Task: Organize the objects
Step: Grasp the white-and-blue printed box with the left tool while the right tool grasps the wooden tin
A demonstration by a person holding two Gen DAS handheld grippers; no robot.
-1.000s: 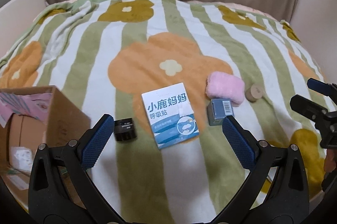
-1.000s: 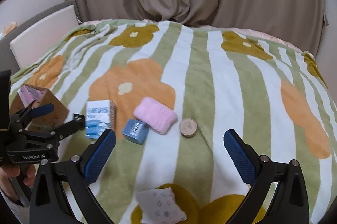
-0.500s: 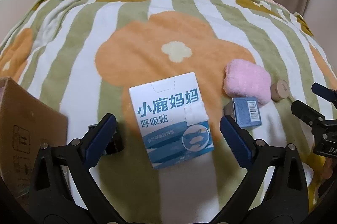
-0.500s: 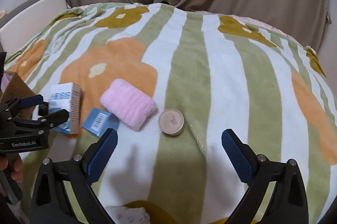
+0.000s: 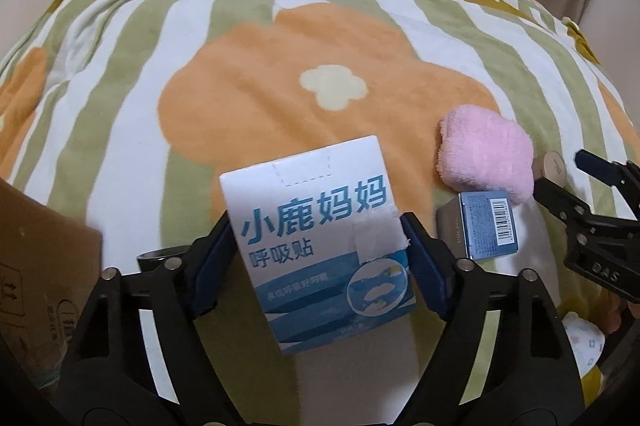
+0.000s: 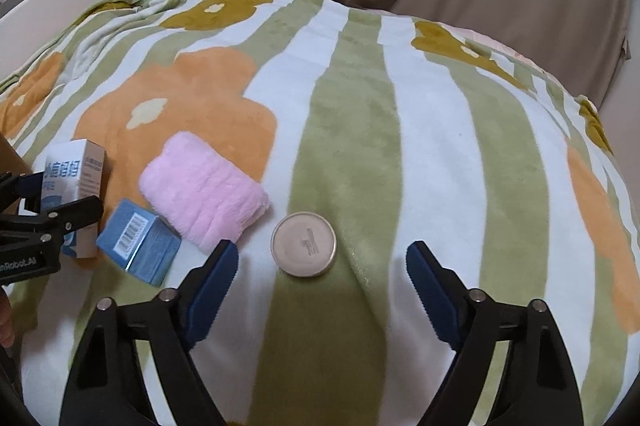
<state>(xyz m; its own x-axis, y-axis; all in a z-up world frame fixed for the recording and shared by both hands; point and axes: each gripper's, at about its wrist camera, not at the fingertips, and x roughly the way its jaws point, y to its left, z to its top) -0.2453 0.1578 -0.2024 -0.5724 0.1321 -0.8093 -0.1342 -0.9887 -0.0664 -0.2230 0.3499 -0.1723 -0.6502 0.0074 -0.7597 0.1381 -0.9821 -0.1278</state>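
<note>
On the blanket (image 5: 248, 73), left tongs (image 5: 316, 258) clasp the white-blue box (image 5: 320, 238).

Both the left gripper (image 5: 316, 250) and the right gripper (image 6: 322, 266) point steeply down, jaws just closing partway.

On blanket (image 6: 352, 153): carton (image 5: 320, 242) leftmost, small box (image 6: 138, 242) beside it, towel (image 6: 204, 193) behind box, round tin (image 6: 304, 244) right of towel.

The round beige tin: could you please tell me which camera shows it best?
The right wrist view: the round beige tin lies whole on the blanket, lid up. In the left wrist view only a sliver of it shows, behind the pink towel.
</note>
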